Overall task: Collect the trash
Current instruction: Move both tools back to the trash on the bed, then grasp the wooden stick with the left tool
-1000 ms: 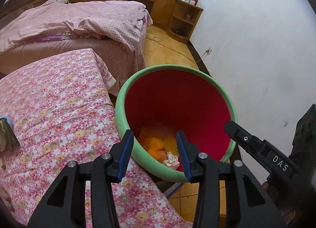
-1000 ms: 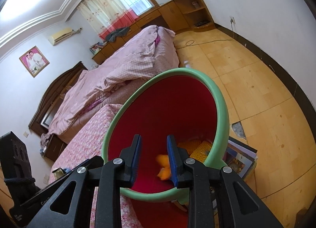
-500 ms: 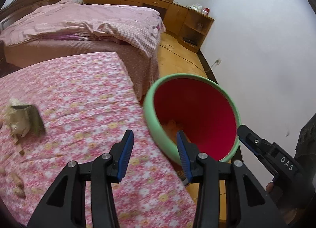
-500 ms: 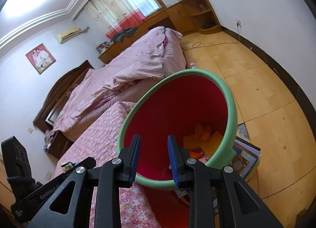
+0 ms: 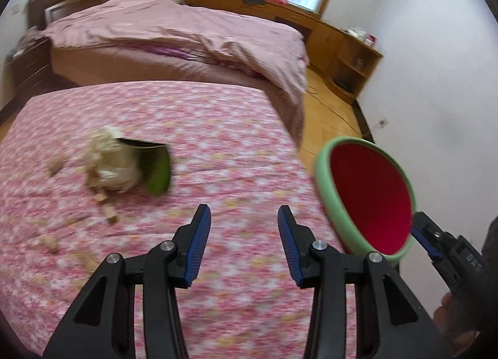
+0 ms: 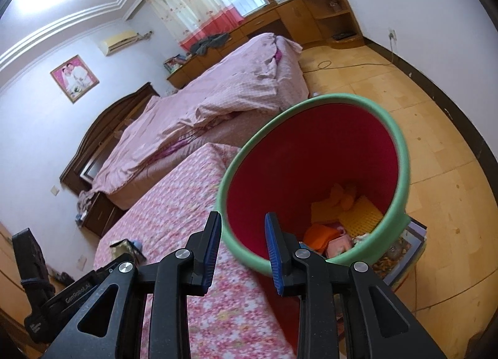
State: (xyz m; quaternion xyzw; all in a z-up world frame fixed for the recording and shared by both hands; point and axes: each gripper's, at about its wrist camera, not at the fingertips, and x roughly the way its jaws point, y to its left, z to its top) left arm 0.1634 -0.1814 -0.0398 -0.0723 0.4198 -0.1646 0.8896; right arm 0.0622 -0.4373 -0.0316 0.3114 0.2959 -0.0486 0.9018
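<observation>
A red bin with a green rim (image 6: 314, 172) stands at the table's right edge; it also shows in the left wrist view (image 5: 370, 200). Orange and yellow trash (image 6: 339, 219) lies in its bottom. My right gripper (image 6: 242, 244) is shut on the bin's near rim. My left gripper (image 5: 241, 237) is open and empty above the pink flowered cloth (image 5: 193, 147). A crumpled pale wad beside a green carton (image 5: 124, 163) lies on the cloth, ahead and to the left. Small brown scraps (image 5: 105, 212) lie near it.
A bed with a pink cover (image 5: 174, 32) stands beyond the table. Wooden cabinets (image 5: 342, 41) line the far wall. Books or magazines (image 6: 401, 253) lie on the wooden floor under the bin. The white wall (image 5: 435, 79) is close on the right.
My left gripper has swung left from over the bin to over the cloth, bringing the wad and carton into view. My right gripper has stayed on the bin's rim.
</observation>
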